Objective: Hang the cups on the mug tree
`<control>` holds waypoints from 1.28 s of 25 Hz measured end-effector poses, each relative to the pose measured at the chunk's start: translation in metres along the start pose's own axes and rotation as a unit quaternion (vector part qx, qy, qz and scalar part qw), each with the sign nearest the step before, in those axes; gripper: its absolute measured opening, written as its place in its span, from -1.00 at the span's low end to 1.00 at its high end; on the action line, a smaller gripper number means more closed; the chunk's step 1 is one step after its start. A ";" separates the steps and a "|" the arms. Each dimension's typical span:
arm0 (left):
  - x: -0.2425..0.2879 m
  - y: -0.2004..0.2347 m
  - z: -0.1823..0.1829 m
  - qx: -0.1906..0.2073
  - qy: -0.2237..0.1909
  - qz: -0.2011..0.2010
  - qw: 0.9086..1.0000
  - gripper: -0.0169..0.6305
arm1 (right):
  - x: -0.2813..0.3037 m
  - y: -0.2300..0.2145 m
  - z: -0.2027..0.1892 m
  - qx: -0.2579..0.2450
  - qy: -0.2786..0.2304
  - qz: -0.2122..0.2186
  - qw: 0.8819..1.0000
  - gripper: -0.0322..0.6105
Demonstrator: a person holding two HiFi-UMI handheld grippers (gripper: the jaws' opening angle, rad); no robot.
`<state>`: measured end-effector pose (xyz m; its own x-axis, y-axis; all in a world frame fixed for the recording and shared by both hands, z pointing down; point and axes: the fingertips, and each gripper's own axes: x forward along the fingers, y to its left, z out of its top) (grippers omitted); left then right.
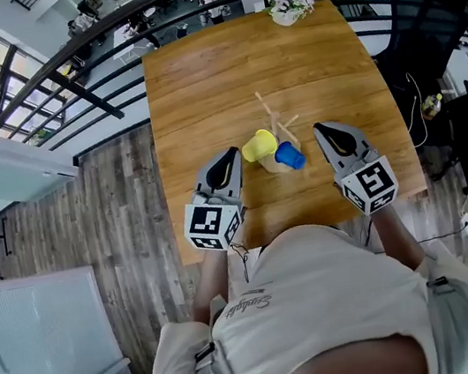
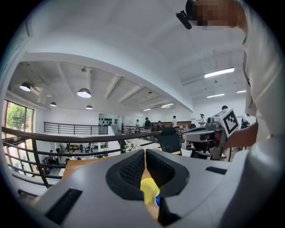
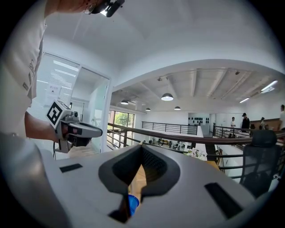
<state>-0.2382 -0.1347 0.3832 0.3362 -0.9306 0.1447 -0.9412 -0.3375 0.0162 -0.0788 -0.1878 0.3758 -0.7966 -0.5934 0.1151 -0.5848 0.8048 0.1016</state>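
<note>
The left gripper (image 1: 232, 153) and right gripper (image 1: 322, 128), both closed and empty, flank the mug tree (image 1: 274, 119) (yellow cup (image 1: 259, 145), blue cup (image 1: 289, 156) against it) above the table (image 1: 197, 80).

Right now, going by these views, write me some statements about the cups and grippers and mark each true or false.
1. The left gripper and the right gripper are both shut and empty. True.
2. The yellow cup is held by the left gripper. False: it sits at the mug tree, apart from both grippers.
3. In the head view, the blue cup lies to the right of the yellow cup. True.
4. The flowers stand at the near edge of the table. False: they stand at its far edge.
</note>
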 end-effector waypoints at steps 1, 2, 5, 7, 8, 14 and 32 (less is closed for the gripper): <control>0.000 0.001 -0.001 -0.001 0.002 0.001 1.000 -0.88 | 0.001 0.001 0.002 0.000 -0.004 0.000 1.000 -0.92; -0.001 0.001 -0.003 -0.003 0.004 0.002 1.000 -0.88 | 0.001 0.002 0.004 0.001 -0.006 0.000 1.000 -0.92; -0.005 0.000 -0.002 -0.007 0.001 0.003 1.000 -0.88 | 0.000 0.003 0.009 -0.001 -0.012 -0.002 1.000 -0.92; -0.007 -0.001 0.001 -0.006 -0.004 0.004 1.000 -0.88 | -0.001 0.003 0.012 -0.003 -0.016 -0.003 1.000 -0.92; -0.008 -0.001 0.003 -0.005 -0.006 0.005 1.000 -0.88 | -0.001 0.003 0.014 -0.003 -0.019 -0.004 1.000 -0.92; -0.007 -0.003 0.010 -0.003 -0.013 0.006 1.000 -0.88 | -0.002 0.000 0.015 0.000 -0.022 -0.009 1.000 -0.92; -0.013 -0.006 0.006 -0.009 -0.015 0.009 1.000 -0.88 | -0.011 0.007 0.012 0.004 -0.025 -0.012 1.000 -0.92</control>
<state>-0.2365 -0.1218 0.3751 0.3206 -0.9401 0.1156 -0.9472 -0.3192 0.0312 -0.0755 -0.1756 0.3629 -0.7883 -0.6120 0.0640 -0.6056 0.7900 0.0953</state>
